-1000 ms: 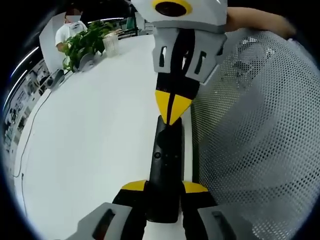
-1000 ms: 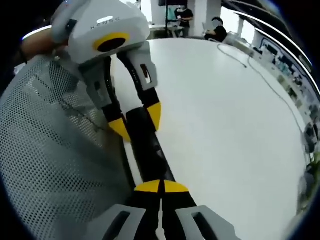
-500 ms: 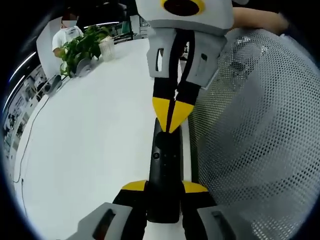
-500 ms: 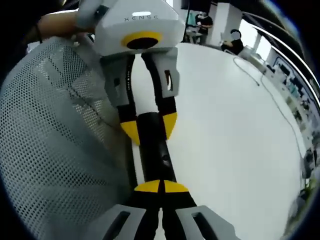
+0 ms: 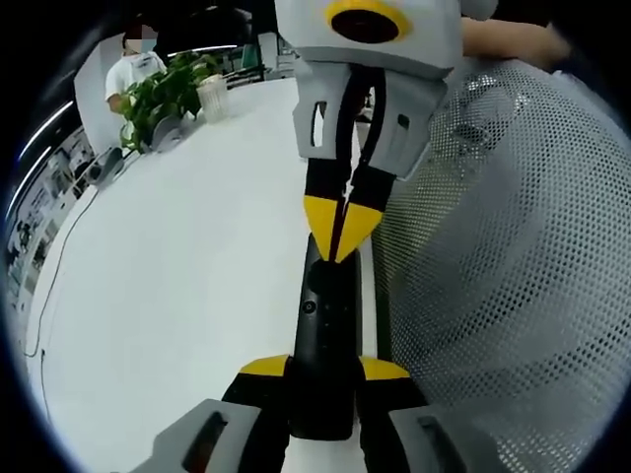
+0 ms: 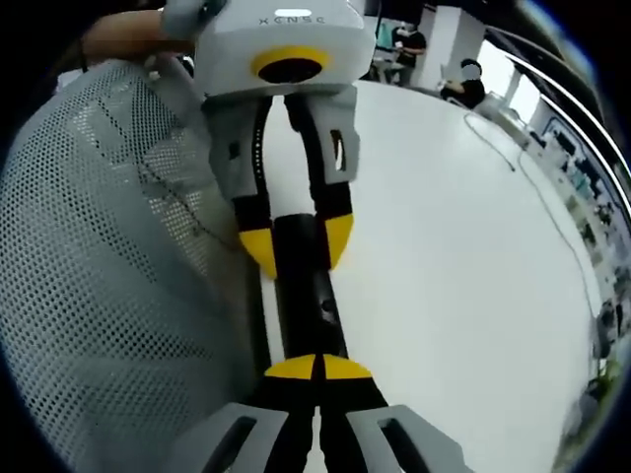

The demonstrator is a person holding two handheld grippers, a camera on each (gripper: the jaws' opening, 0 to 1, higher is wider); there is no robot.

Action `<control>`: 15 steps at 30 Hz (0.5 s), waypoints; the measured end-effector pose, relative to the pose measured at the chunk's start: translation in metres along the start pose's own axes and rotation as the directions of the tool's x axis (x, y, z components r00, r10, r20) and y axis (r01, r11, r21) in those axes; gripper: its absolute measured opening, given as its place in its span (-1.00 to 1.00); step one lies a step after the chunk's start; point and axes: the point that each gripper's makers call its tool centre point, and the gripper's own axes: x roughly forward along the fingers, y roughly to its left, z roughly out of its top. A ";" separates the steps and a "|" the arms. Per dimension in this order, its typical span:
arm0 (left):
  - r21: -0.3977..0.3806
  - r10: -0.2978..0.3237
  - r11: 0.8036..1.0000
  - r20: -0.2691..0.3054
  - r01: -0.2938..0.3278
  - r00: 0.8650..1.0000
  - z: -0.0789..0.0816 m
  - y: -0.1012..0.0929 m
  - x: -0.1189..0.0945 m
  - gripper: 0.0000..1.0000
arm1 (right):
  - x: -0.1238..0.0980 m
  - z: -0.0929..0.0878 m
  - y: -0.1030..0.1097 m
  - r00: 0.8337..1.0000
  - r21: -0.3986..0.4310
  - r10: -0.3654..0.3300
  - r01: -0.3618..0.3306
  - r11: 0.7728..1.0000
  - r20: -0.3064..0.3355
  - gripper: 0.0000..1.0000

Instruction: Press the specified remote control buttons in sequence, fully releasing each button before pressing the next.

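the left hand-held gripper (image 5: 323,372) has its jaws clamped on either side of a black remote (image 5: 325,335). the right hand-held gripper (image 6: 316,369) has its yellow tips pressed together, touching the remote's top face.

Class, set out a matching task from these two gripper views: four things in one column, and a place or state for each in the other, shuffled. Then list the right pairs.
Things
1. remote control
2. left gripper
3. right gripper
4. potted plant

Places or states
A. jaws closed together, tips over one end of the remote
B. at the far edge of the white table
C. black, lying beside the white mesh basket
D. jaws clamped on either side of the remote

Pairs: 1-C, 2-D, 3-A, 4-B
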 end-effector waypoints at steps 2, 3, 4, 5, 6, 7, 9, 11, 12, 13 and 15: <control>-0.001 0.001 1.000 -0.005 -0.001 1.000 0.000 0.000 0.000 -0.50 | 0.000 0.000 0.000 1.000 -0.010 -0.001 0.001 1.000 -0.010 -1.00; 0.002 0.001 1.000 -0.006 -0.001 1.000 0.000 0.000 0.000 -0.50 | 0.001 0.000 0.000 1.000 -0.014 -0.003 0.002 1.000 -0.016 -1.00; 0.004 0.001 1.000 -0.006 -0.001 1.000 0.000 0.000 0.000 -0.50 | 0.001 0.000 0.000 1.000 -0.017 -0.003 0.002 1.000 -0.019 -1.00; 0.007 0.000 1.000 -0.006 0.000 1.000 0.000 0.000 0.000 -0.50 | 0.001 0.000 0.000 1.000 -0.027 -0.004 0.003 1.000 -0.025 -1.00; 0.011 0.000 1.000 -0.005 0.000 1.000 0.000 0.000 0.000 -0.51 | 0.001 0.000 0.000 1.000 -0.043 -0.003 0.001 0.999 -0.030 -1.00; 0.012 -0.001 1.000 -0.005 0.001 1.000 0.000 -0.001 0.000 -0.51 | 0.001 0.000 0.000 1.000 -0.041 0.001 -0.002 0.999 -0.031 -1.00; 0.015 -0.001 1.000 -0.006 0.001 1.000 0.000 -0.001 0.000 -0.51 | 0.001 0.000 0.000 0.999 -0.050 0.020 -0.021 0.999 -0.029 -1.00; 0.017 0.002 1.000 -0.015 -0.001 1.000 0.000 -0.001 0.000 -0.51 | 0.001 0.000 0.000 0.999 -0.085 0.045 -0.047 0.995 -0.031 -1.00; 0.018 0.003 1.000 -0.018 -0.002 1.000 0.000 -0.001 0.000 -0.51 | 0.001 0.000 0.000 0.998 -0.039 0.063 -0.064 0.997 -0.027 -1.00; 0.016 0.003 1.000 -0.020 -0.003 1.000 0.000 -0.001 0.000 -0.51 | 0.001 0.000 -0.001 0.997 -0.024 0.072 -0.072 0.997 -0.023 -1.00; 0.011 0.002 1.000 -0.020 -0.002 1.000 0.000 -0.001 0.000 -0.51 | 0.002 0.001 -0.002 0.997 -0.016 0.079 -0.080 0.997 -0.018 -1.00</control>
